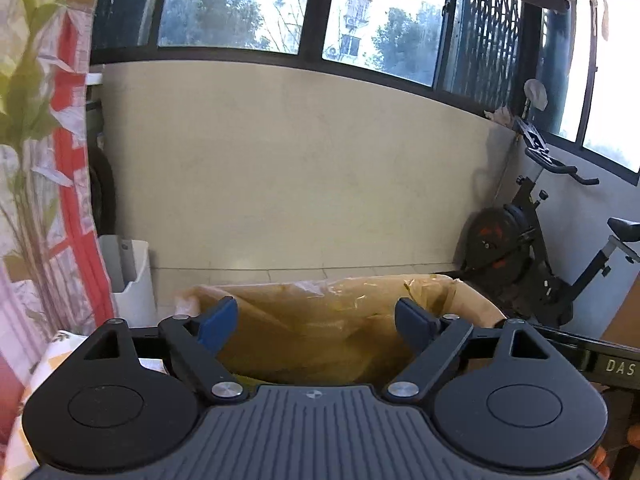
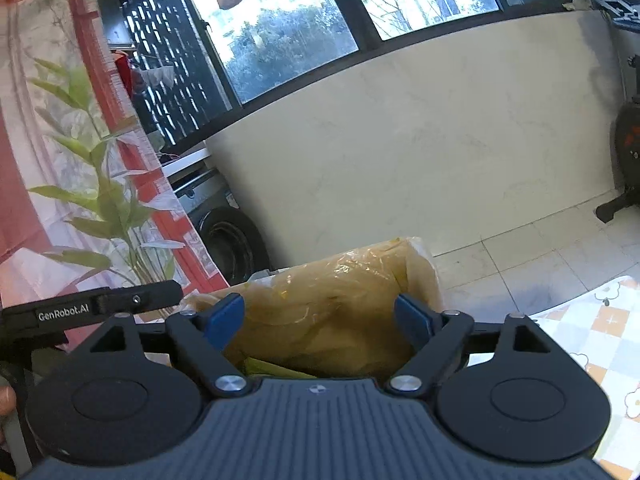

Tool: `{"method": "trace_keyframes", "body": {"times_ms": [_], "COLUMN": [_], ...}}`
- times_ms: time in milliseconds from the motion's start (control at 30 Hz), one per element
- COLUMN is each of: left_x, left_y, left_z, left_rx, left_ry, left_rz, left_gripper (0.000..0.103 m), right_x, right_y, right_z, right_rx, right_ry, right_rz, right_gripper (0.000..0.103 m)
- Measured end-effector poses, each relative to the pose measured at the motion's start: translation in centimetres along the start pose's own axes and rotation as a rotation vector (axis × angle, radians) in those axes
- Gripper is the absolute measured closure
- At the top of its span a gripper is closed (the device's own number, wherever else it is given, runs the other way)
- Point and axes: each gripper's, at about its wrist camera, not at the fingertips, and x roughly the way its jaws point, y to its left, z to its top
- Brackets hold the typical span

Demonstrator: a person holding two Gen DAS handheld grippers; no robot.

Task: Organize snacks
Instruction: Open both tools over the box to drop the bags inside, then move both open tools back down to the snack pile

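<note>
**Both grippers spread wide at a yellow plastic bag**

The left gripper [image 1: 316, 324] has its blue pads [image 1: 218, 322] spread wide, with the crinkled yellow plastic bag [image 1: 328, 320] lying just ahead between them; the pads do not press on it, so the bag is released. The right gripper [image 2: 320, 320] is likewise spread, its pads [image 2: 224, 316] standing apart from the same bag [image 2: 332, 304], which bulges up between them. In the right wrist view the bag sits at the edge of a table with a patterned cloth [image 2: 592, 328]. Behind it are a pale wall [image 1: 300, 168], dark-framed windows [image 1: 240, 4] and an exercise bike [image 1: 524, 240]. A leaf-printed curtain [image 1: 44, 152] hangs at the left.
</note>
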Motion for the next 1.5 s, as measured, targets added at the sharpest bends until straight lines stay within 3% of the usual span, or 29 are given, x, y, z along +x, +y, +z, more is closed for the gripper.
{"method": "trace_keyframes", "body": {"times_ms": [333, 533, 767, 1067, 1500], "left_x": [-8.0, -10.5, -10.8, -10.6, -9.7], "left_y": [5.2, 7.6, 9.1, 9.1, 7.9], "left_z": [-3.3, -7.8, -13.2, -16.5, -19.2], "left_rx": [-0.095, -0.209, -0.259, -0.257, -0.191], "left_ry": [-0.019, -0.002, 0.099, 0.157, 0.186], "left_rz": [0.059, 0.113, 0.188, 0.189, 0.163], "left_gripper": [0.017, 0.017, 0.022, 0.022, 0.022], "right_x": [-5.9, -6.8, -4.8, -2.3, -1.4], "right_y": [0.6, -0.7, -1.5, -0.6, -1.0], "right_z": [-3.5, -7.7, -12.7, -15.9, -17.9], "right_rx": [-0.204, -0.277, -0.306, -0.382, -0.454], "right_ry": [-0.024, 0.056, 0.205, 0.340, 0.395], "right_rz": [0.001, -0.046, -0.107, -0.145, -0.247], "right_gripper": [0.019, 0.019, 0.019, 0.017, 0.015]}}
